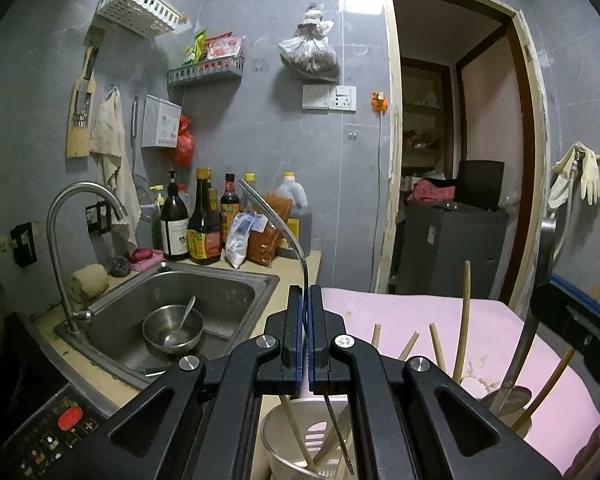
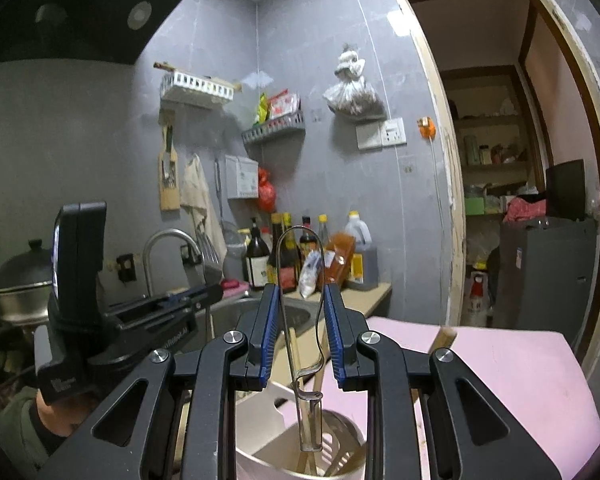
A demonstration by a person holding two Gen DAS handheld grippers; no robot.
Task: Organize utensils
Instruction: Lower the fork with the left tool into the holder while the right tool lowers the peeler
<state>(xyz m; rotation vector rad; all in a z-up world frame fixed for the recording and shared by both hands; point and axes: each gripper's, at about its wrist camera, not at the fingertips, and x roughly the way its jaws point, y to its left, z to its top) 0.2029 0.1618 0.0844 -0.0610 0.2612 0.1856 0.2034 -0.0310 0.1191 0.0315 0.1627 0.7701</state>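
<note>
My left gripper [image 1: 305, 294] is shut on the thin handle of a metal fork [image 1: 274, 220], whose tines point up and back. Below it stands a white utensil holder [image 1: 278, 438] with chopsticks [image 1: 296, 432] and a metal handle inside. My right gripper [image 2: 301, 300] holds a wire-loop handle of a metal utensil [image 2: 302, 280] between its blue pads; the loop touches the right pad and hangs down into a white utensil holder [image 2: 268, 452]. The left gripper shows in the right wrist view [image 2: 204, 294] at left. More chopsticks [image 1: 462, 320] and a ladle [image 1: 508, 398] stand at right.
A steel sink [image 1: 236, 280] with a bowl and spoon [image 1: 174, 326] lies at left, with a faucet [image 1: 60, 248]. Sauce bottles [image 1: 204, 224] stand on the counter behind. A pink mat [image 1: 400, 312] covers the surface at right. A doorway [image 1: 452, 152] opens behind.
</note>
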